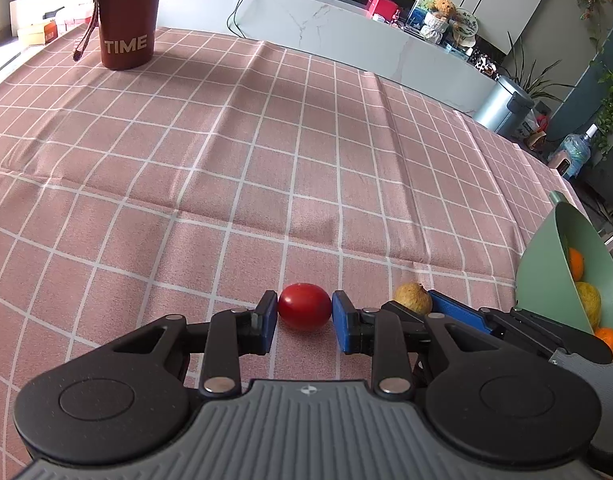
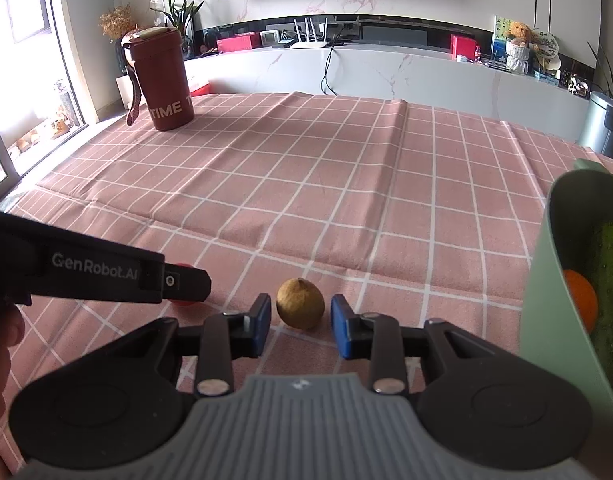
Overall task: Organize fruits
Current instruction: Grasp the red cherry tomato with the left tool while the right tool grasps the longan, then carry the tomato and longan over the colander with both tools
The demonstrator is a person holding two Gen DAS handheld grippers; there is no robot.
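A red tomato (image 1: 304,306) lies on the pink checked tablecloth (image 1: 226,160), and my left gripper (image 1: 304,316) has both blue pads touching its sides. A small yellow-brown lemon-like fruit (image 2: 300,303) lies just to its right. My right gripper (image 2: 300,320) is open around that fruit, with small gaps on both sides. The fruit also shows in the left wrist view (image 1: 413,298), partly behind my right gripper's fingers (image 1: 458,310). A green basket (image 2: 546,300) at the right holds oranges (image 2: 582,298), a cucumber (image 2: 608,276) and a yellow fruit (image 1: 588,302).
A dark red tumbler (image 1: 126,20) marked TIME with a strap stands at the far left of the table. My left gripper's arm (image 2: 94,276) crosses the right wrist view and hides most of the tomato. A white marble counter (image 2: 386,68) runs behind the table.
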